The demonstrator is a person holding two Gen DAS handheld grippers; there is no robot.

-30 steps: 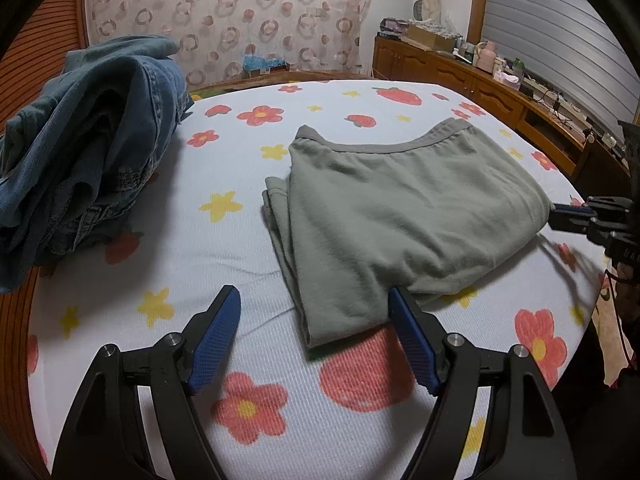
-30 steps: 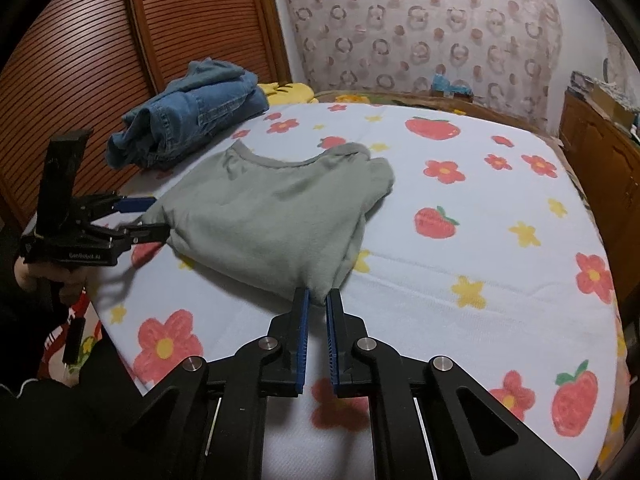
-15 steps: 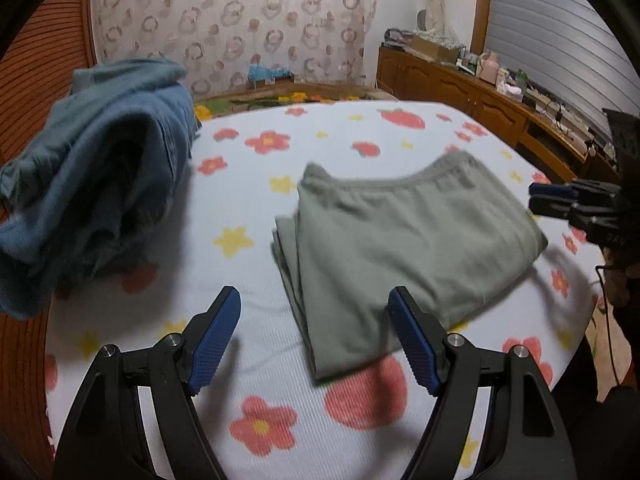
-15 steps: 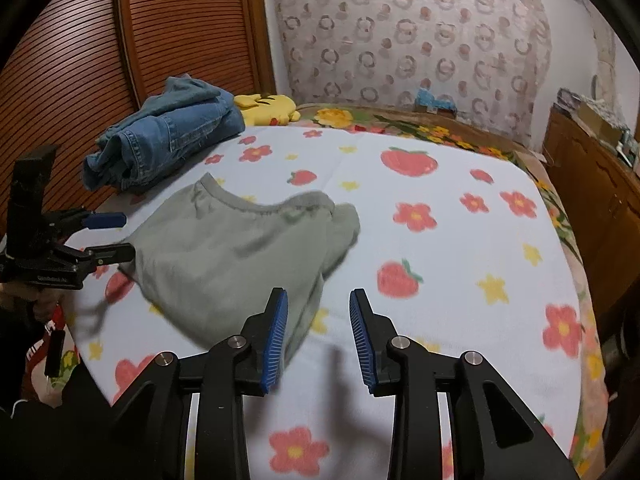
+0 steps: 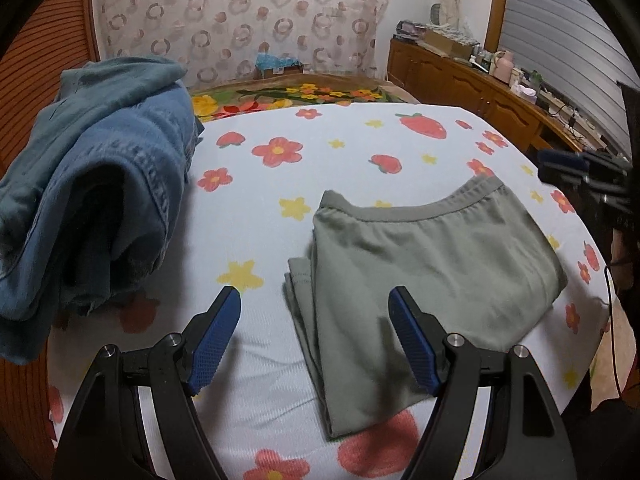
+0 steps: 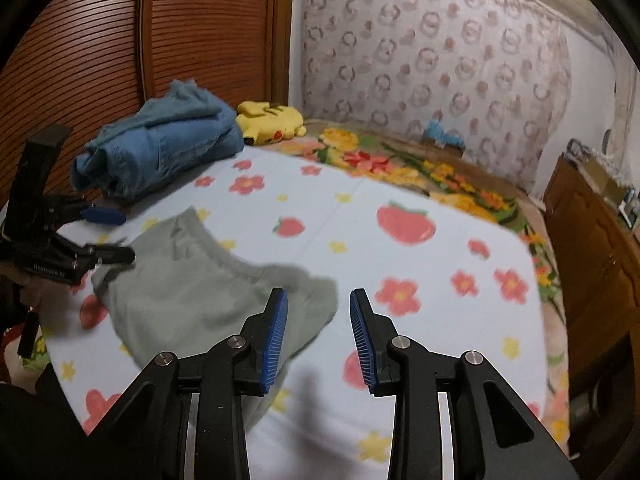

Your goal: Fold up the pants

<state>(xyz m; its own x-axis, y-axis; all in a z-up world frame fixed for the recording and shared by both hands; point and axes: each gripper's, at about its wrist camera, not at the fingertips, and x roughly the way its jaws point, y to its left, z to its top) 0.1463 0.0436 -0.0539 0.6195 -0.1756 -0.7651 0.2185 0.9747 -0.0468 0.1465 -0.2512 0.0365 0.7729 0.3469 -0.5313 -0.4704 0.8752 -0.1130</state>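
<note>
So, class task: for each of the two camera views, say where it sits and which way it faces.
Left wrist: on the left gripper, looking across the bed over the folded green pants; its own fingers show.
Right wrist: on the right gripper, facing the jeans pile and wardrobe; its own fingers show.
Shared: pants, jeans, bed, and each view catches the other gripper.

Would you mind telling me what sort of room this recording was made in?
Most likely a bedroom: the pants lie on a bed with a flower-and-strawberry sheet, a yellow plush toy sits near its head, and a wooden sideboard lines the wall.
</note>
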